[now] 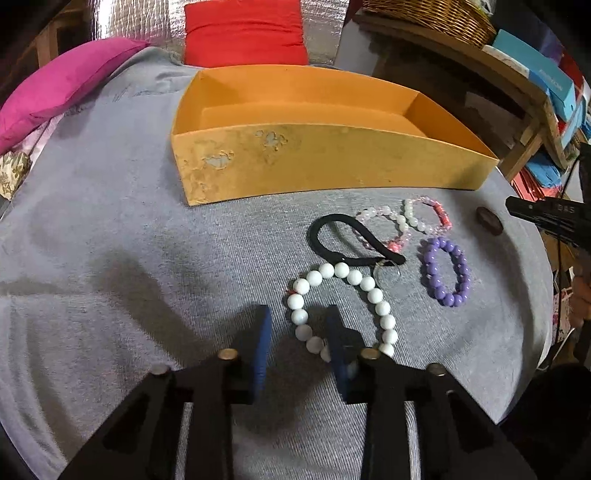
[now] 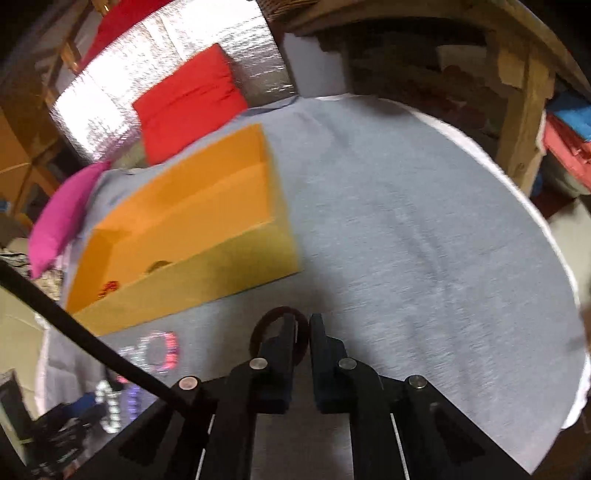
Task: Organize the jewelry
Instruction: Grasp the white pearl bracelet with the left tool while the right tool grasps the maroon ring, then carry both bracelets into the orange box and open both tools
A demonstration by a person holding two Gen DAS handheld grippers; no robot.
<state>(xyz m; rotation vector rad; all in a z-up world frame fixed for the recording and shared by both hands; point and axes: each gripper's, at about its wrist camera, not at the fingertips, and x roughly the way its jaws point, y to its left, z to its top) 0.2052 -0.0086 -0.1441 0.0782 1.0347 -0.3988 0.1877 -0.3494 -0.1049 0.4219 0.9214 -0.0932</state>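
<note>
A grey knit cloth [image 1: 110,240] with a fine ribbed, matt weave covers the table. The orange box [image 1: 332,162] looks like matt cardboard, its front wall scuffed where the paper skin has peeled to grey patches. The white bead bracelet [image 1: 373,295] is smooth and glossy; the purple bead bracelet [image 1: 461,273] shines like polished plastic. The black hair tie [image 1: 317,236] is dull, soft fabric. The left gripper [image 1: 297,339] has matt black plastic arms, ridged blue pads and small metal pins. A red cushion [image 1: 243,33] is plain cloth, the silver sheet [image 2: 166,70] crinkled foil, the basket [image 1: 436,14] woven wicker.
</note>
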